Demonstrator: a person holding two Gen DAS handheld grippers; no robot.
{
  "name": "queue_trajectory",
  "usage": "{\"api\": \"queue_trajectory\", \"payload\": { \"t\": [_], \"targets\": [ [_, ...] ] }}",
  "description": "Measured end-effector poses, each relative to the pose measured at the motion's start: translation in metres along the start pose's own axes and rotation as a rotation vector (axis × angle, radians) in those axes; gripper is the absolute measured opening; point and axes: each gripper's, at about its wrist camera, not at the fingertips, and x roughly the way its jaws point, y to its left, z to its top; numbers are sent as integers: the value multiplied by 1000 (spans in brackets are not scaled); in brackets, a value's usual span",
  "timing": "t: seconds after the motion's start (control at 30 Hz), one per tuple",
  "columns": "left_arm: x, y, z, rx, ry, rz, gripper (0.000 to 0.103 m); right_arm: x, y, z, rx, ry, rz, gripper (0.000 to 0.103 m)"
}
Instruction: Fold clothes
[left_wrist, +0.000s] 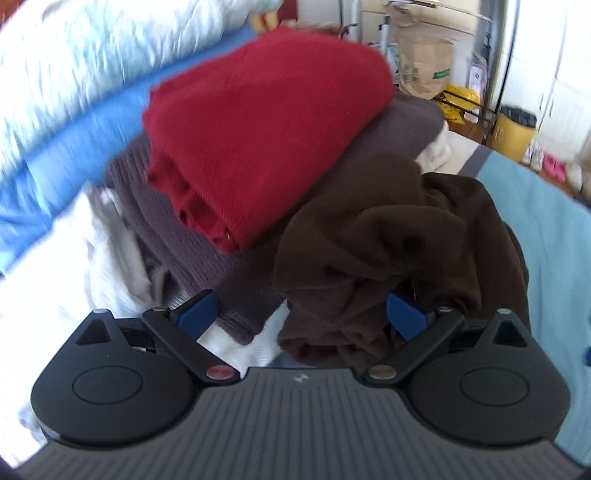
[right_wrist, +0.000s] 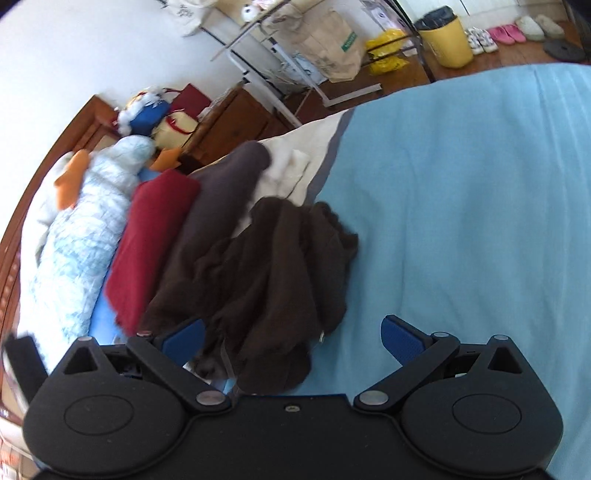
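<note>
So the dark brown garment (right_wrist: 273, 280) sits crumpled on the bed (right_wrist: 461, 221), right next to a stack with the red sweater (left_wrist: 266, 129) on the grey one (left_wrist: 399, 129); that stack looks folded already, I'd guess. Both tools are spread wide, holding nothing: left tool (left_wrist: 301, 317) low over the brown heap, right tool (right_wrist: 291, 336) at its edge, probably lining up to grab it.

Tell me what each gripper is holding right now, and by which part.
Nothing is held. The left gripper and the right gripper both stand open above the crumpled dark brown garment, with no fabric pinched between the pads.
</note>
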Motion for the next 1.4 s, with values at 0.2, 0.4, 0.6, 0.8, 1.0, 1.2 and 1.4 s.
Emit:
{"api": "queue_trajectory", "payload": {
  "t": [0.2, 0.4, 0.6, 0.8, 1.0, 1.2, 1.4],
  "targets": [
    [26, 1, -10, -64, -58, 15, 99, 60, -13, 29, 55, 9, 34, 103],
    [33, -9, -12, -38, -60, 14, 100, 112, -16, 40, 5, 13, 54, 93],
    [36, -19, -11, 4, -19, 37, 90, 138, -3, 31, -174, -2, -12, 86],
    [31, -15, -5, -31, -4, 13, 78, 118, 4, 14, -251, -30, 64, 39],
    [16, -7, -8, -24, -24, 15, 60, 84, 20, -11, -309, -77, 64, 36],
    [-11, -24, -19, 106, -36, -10, 56, 48, 31, -27, -305, -85, 83, 35],
    [-16, 12, -20, -108, 43, -395, 28, 0, 41, -41, -389, -187, 3, 32]
  ]
}}
